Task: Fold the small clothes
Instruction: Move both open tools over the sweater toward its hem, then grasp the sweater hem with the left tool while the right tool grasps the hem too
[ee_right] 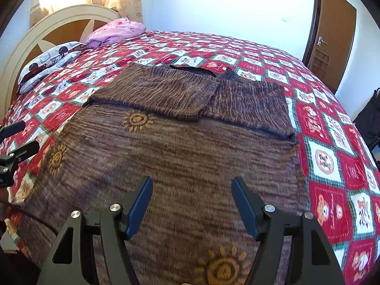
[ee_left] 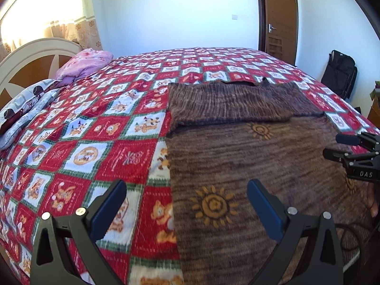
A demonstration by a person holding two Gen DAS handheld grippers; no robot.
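A brown knitted sweater [ee_left: 249, 166] with orange sun motifs lies flat on the bed, also in the right wrist view [ee_right: 180, 156]. Both sleeves [ee_right: 166, 92] are folded across its upper part, near the collar [ee_right: 190, 70]. My left gripper [ee_left: 186, 190] is open and empty, hovering over the sweater's left edge near the hem. My right gripper [ee_right: 192, 187] is open and empty above the sweater's lower middle. Each gripper shows in the other's view: the right one [ee_left: 342, 146] at the right edge, the left one [ee_right: 19, 135] at the left edge.
The bed has a red, white and green checked cartoon blanket [ee_left: 95, 142]. Pillows [ee_left: 30, 102] and a pink bundle [ee_left: 85, 64] lie by the headboard [ee_right: 59, 23]. A brown door [ee_left: 280, 19] and a black bag [ee_left: 339, 73] stand beyond the bed.
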